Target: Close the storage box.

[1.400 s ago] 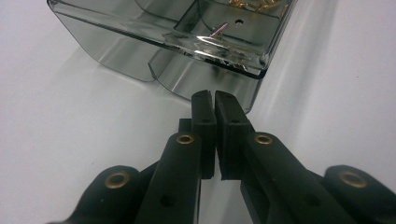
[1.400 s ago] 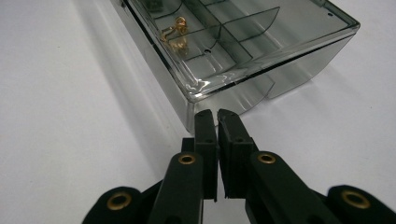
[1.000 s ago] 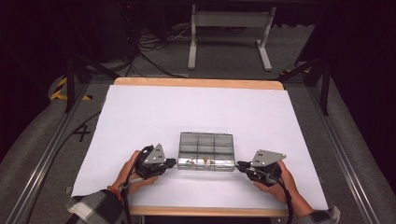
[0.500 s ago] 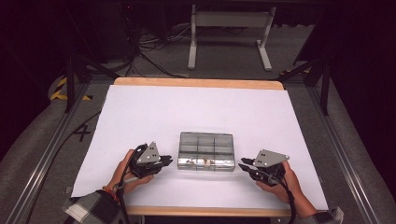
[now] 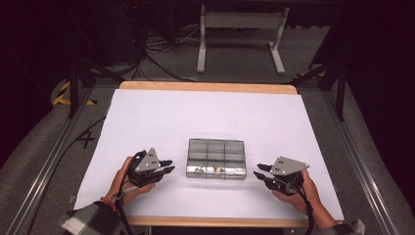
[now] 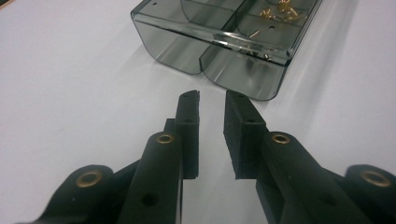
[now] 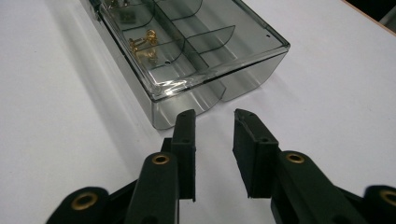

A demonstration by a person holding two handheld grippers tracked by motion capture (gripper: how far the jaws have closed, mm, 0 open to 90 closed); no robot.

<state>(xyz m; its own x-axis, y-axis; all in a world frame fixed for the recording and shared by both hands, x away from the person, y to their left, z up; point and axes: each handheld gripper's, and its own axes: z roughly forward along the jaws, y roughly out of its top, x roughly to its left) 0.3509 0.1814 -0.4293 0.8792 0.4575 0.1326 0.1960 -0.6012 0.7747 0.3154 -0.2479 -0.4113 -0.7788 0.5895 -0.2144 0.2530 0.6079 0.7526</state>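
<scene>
Two grippers flank one smoked clear compartment box, which sits on the white sheet just below the centre of the high view, lid shut as far as can be judged. The left gripper lies at the lower left of that view, the right gripper at the lower right, each just beside a short end of the box and apart from it. Both have just been opening; each pair of jaws stands parted by a narrow gap with nothing between them.

Risks noted:
- The gap looks narrower than the box wall is tall — closing in now would likely push the box across the sheet rather than seize it.
- Small brass parts sit loose in the compartments toward the bottom edge of the high view; a tilt or jolt could scatter them between cells.
- Uneven pressure from the two ends could twist the box.
</scene>
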